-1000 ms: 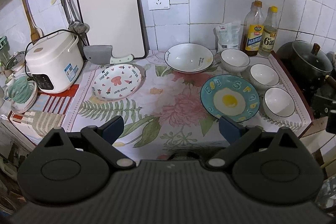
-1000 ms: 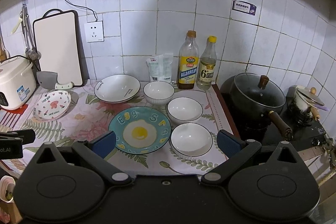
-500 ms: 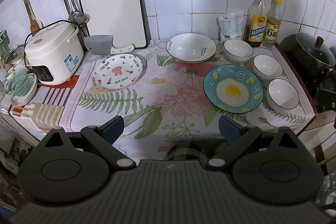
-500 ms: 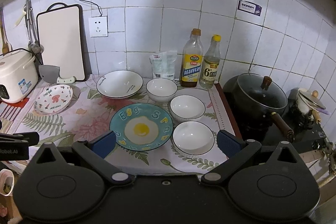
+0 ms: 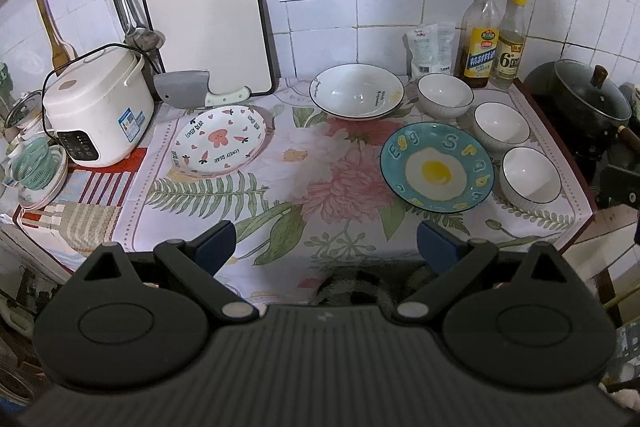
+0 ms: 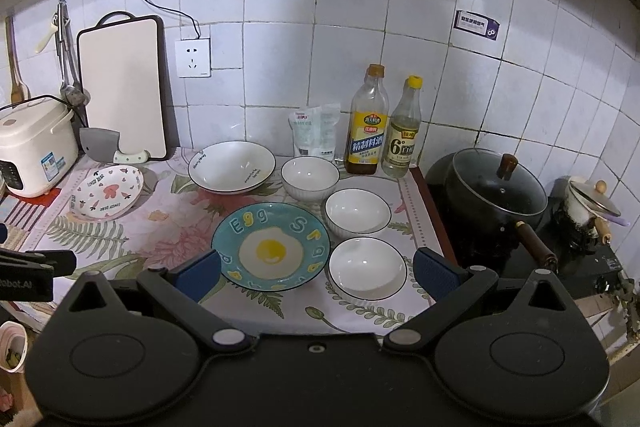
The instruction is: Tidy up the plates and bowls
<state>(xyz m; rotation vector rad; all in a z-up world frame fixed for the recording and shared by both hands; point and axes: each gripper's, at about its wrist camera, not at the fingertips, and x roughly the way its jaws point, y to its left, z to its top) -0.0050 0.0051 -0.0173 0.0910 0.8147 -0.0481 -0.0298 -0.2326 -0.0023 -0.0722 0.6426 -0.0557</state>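
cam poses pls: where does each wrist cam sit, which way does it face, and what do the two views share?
Left wrist: rides the open left gripper before the counter's near edge, facing the tiled wall, centred on the floral tablecloth; own blue-padded fingers show.
Right wrist: rides the open right gripper further right, nearer the black lidded pot; own fingers show, and the left gripper's black body at the left edge.
Shared: teal fried-egg plate, three small white bowls, white cutting board.

Both wrist views look down and forward at the counter from off its front edge, facing the tiled wall. Taking the egg plate (image 5: 437, 166) (image 6: 271, 246) as landmark, the left view sits left of it, the right view nearer, almost straight before it. Both share all dishes.
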